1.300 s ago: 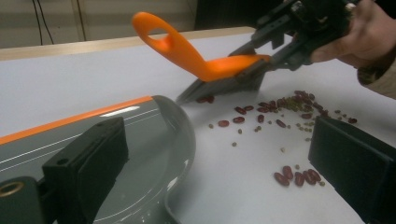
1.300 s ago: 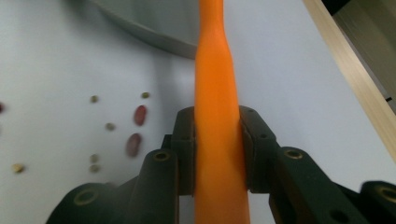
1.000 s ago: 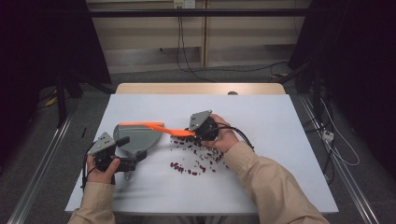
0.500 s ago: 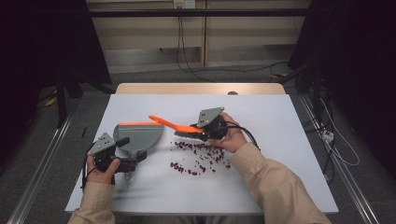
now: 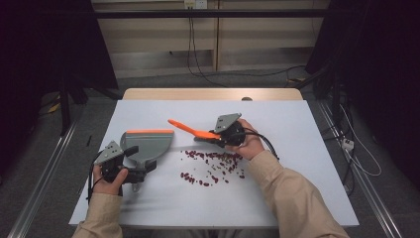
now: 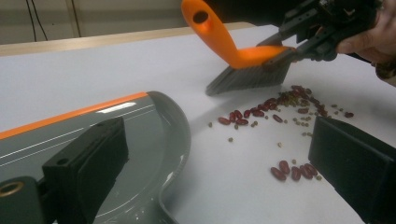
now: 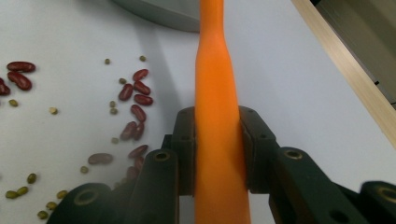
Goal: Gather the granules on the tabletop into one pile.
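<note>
Right tongs (image 5: 218,136) clamp the orange brush (image 5: 190,130), its bristles on the bench (image 5: 297,163) behind the beans (image 5: 213,166). Left tongs (image 5: 141,168) gape beside the dustpan (image 5: 146,144), whose handle is cut off.

Right gripper (image 5: 221,137) clamped, left gripper (image 5: 144,168) (fingers (image 6: 88,163) apart)

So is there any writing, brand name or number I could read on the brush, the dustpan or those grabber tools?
None can be read in these pictures.
Brush: plain orange handle, no text.
Dustpan: plain grey with an orange edge, no label.
Left gripper and right gripper: black parts and grey plates, no markings that can be made out.
Table: blank white top, scattered beans.
</note>
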Demonstrator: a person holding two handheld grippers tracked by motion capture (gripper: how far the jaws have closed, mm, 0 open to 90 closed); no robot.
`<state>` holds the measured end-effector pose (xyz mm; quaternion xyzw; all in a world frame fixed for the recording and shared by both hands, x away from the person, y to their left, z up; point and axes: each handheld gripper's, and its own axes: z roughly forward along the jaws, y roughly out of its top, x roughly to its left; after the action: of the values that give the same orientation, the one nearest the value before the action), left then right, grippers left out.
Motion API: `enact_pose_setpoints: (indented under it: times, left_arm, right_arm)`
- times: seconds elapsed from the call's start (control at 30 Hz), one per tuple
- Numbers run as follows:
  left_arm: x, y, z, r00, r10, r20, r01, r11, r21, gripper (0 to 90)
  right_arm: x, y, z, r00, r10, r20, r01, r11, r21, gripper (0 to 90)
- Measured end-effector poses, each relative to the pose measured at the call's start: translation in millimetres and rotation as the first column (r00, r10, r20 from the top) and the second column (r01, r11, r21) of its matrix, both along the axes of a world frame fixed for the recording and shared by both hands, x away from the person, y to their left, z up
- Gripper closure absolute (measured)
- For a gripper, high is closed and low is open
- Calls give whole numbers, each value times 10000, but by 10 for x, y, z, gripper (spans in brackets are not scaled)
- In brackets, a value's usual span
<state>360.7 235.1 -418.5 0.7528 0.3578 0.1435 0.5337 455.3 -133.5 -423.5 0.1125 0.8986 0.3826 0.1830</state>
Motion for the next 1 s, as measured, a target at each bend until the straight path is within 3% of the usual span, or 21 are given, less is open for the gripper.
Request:
enact_pose_setpoints:
  times: [0.1,0.23,0.43,0.5,0.6,0.77,0.83,0.87,1.0]
  left_arm:
    - [6,-5,-6,10000,7,-20,-8,10000,-33,46]
    - [7,-16,-12,10000,-23,-32,23,10000,-14,46]
    - [8,5,-18,10000,50,-31,-50,10000,5,46]
    - [4,-2,-16,10000,58,2,-58,10000,-14,46]
    - [6,-7,-19,10000,13,-10,-13,10000,36,46]
    - [7,-8,-20,10000,22,-29,-22,10000,13,46]
    - [6,-13,-22,10000,14,-45,-14,10000,-7,46]
    - [6,-15,-23,10000,4,-46,-4,10000,-8,46]
    - [4,-15,-20,10000,-3,-51,2,10000,-30,46]
  right_arm:
    - [-77,28,3,9998,178,17,-178,9997,-161,714]
    - [-169,-11,14,9985,329,-442,-318,9992,244,714]
    - [-253,0,59,9984,434,-353,-424,9987,284,715]
    - [-258,-4,95,9984,377,-430,-353,9978,552,715]
    - [-276,-3,172,9992,112,-379,-77,9958,911,715]
    - [-301,15,246,9940,-620,-904,765,9828,1678,714]
    - [-303,42,247,9875,-891,-1299,1147,9719,2054,714]
    - [-301,63,250,9889,-799,-1252,1054,9713,2132,714]
    - [-247,169,261,9969,-437,-660,544,9838,1707,714]
